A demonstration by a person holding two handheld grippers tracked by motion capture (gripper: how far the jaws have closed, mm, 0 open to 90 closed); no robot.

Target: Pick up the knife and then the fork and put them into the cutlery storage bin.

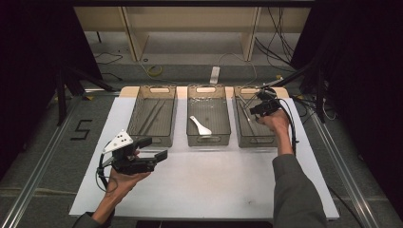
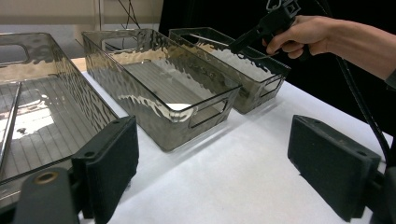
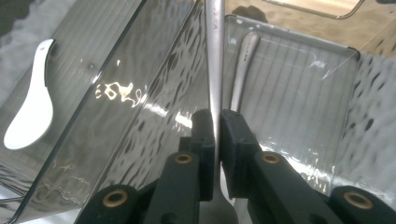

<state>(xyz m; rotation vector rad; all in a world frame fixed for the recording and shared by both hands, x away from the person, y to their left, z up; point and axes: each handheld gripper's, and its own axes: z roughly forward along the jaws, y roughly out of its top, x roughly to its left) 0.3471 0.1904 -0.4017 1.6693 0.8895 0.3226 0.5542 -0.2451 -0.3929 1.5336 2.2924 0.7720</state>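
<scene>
From above, three smoky clear plastic bins sit in a row on the white table sheet (image 1: 199, 185), and the right gripper (image 1: 256, 110) hangs over the right-hand bin (image 1: 256, 137). Its own camera gives what the high view cannot: the two black jaws are clamped on the handle of a slim silver metal utensil (image 3: 215, 70), which runs straight up from between the pads along the bin's wall; some stamped lettering on the handle is too blurred to read. A second silver utensil (image 3: 243, 60) lies on that bin's ribbed floor. The white ceramic soup spoon (image 1: 199, 125) rests in the middle bin (image 1: 209, 137).

The left gripper (image 1: 154, 149) is held low over the sheet, jaws spread wide with nothing between them. A black "5" (image 1: 81, 129) is marked on the floor left of the table.
</scene>
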